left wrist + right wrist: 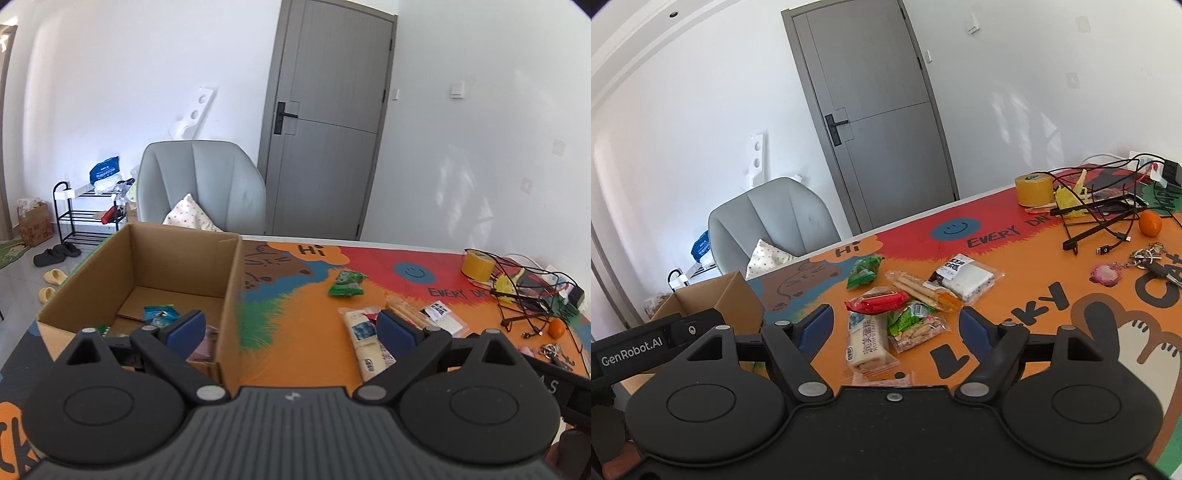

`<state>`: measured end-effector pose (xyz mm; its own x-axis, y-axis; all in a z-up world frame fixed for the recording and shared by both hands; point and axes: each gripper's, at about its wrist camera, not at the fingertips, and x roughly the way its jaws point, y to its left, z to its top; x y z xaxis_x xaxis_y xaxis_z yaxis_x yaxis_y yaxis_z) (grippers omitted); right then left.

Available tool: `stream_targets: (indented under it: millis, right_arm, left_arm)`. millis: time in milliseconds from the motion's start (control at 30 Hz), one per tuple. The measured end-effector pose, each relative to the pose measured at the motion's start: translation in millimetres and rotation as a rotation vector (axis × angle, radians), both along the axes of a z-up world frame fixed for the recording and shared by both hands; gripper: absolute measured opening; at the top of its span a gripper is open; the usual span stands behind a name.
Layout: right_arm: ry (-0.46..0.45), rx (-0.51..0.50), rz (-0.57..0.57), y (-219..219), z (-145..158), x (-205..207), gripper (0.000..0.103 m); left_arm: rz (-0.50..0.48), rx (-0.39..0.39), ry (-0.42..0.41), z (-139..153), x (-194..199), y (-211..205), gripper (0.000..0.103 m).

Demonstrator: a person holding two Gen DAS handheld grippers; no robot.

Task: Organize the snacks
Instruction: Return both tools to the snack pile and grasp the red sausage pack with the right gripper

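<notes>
1. Both tools stand with their jaws apart and nothing between them: the left tool (291, 330) hangs near the cardboard box (229, 295), and the right tool (897, 328) faces the pile of snacks on the counter (1015, 306).
2. The nearest target looks to be the white bread packet (868, 345), lying flat just ahead of the right tool beside a green-patterned packet (914, 328) and a red wrapper (877, 301).
3. Lower the right tool squarely over the white packet, jaws straddling its narrow width (soft wrapping will likely crumple, so close gently).
4. Avoid catching the green-patterned packet, which touches it.
5. Carry it to the box, where a teal packet (160, 314) already lies.
</notes>
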<state>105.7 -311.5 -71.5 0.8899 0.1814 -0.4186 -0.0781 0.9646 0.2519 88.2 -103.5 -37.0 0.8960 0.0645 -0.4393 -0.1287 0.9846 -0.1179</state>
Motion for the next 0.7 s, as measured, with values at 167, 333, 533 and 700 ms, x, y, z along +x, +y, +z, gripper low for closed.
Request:
stream_targets:
  millis: [167,333,533,700]
  right_arm:
    - [0.029,0.004,-0.013,-12,-12,3,0.075]
    - [0.076,0.033,-0.018,-22,-28,11,0.075]
    - [0.121,0.058,-0.006,-24,-44,22,0.075]
    - [0.163,0.051,0.027,-12,-56,30,0.075]
  left_arm:
    - [-0.019,0.022,0.008,-9,5,-12,0.097]
    - [-0.031,0.026,0.011,-15,11,-21,0.094]
    - [-0.045,0.031,0.013,-22,18,-28,0.075]
    - [-0.065,0.011,0.051,-33,24,-29,0.062]
